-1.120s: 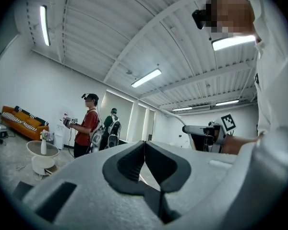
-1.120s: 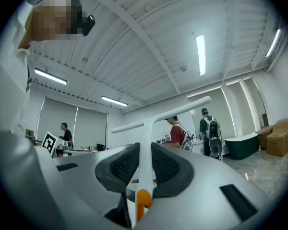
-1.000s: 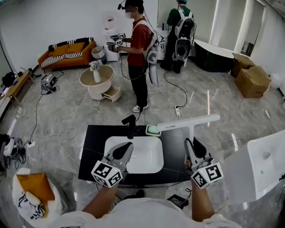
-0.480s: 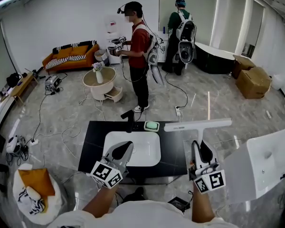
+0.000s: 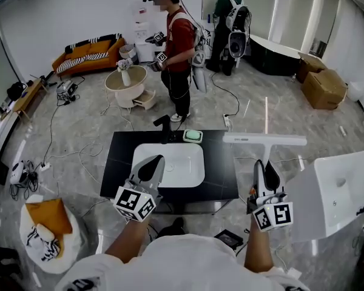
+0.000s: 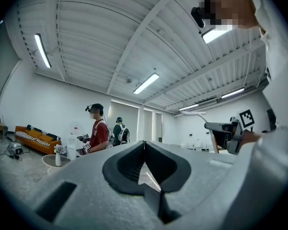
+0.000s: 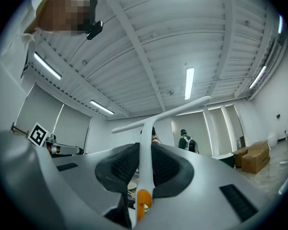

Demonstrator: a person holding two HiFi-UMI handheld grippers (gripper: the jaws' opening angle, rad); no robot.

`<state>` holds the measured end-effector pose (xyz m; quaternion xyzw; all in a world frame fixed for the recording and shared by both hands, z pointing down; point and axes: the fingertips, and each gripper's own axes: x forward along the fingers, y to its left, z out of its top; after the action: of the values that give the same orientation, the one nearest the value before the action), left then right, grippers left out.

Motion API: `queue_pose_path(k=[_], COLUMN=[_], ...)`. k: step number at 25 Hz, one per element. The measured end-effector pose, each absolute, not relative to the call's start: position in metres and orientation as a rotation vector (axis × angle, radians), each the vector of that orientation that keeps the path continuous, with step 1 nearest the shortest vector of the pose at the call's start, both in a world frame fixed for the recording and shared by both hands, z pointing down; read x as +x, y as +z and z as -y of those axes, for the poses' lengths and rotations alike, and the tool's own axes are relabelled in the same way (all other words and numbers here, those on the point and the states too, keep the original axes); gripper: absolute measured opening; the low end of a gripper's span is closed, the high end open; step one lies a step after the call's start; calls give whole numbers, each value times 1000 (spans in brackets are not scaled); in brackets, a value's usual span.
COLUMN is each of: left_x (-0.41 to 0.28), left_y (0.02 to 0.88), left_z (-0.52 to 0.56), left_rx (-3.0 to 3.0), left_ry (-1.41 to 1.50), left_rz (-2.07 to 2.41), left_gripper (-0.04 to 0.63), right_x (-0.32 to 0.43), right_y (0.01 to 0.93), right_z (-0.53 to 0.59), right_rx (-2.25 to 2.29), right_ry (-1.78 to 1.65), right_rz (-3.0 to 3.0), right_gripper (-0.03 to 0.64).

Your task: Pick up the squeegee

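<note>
My right gripper [image 5: 265,176] is shut on the handle of the white squeegee [image 5: 264,140], whose long blade lies crosswise above the jaws, off the right end of the black counter [image 5: 121,162]. In the right gripper view the squeegee [image 7: 159,117] rises from between the pads, with an orange piece low on its handle. My left gripper [image 5: 150,170] hangs over the front left of the white basin [image 5: 170,162], jaws shut and holding nothing. The left gripper view shows its tips [image 6: 144,142] touching.
A black tap [image 5: 164,125] and a green soap dish [image 5: 193,136] stand at the counter's back edge. A white boxy unit [image 5: 333,193] sits at the right. Two people [image 5: 176,47] stand beyond, near a round side table [image 5: 126,80] and an orange sofa [image 5: 88,52]. Cables lie across the floor.
Both grippers have drifted right and toward me. The squeegee went with the right gripper from over the counter's back edge to beyond its right end, and its blade levelled out.
</note>
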<state>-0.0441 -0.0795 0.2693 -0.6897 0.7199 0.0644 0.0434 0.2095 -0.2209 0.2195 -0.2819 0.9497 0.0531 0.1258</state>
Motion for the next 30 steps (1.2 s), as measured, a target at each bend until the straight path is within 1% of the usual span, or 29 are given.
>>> queue_pose_path(k=[11,30], left_x=[-29,4], left_y=[278,284], left_z=[78,115], left_rx=[-2183,-2277], left_ry=[241,231], left_rz=[-2181,-2121], left_gripper=[17,17], right_x=[200,243], right_y=[237,251], right_z=[215,243], right_rx=[-765,-884], right_ry=[108,77], right_rz=[-2865,-2847], right_gripper=[78,78])
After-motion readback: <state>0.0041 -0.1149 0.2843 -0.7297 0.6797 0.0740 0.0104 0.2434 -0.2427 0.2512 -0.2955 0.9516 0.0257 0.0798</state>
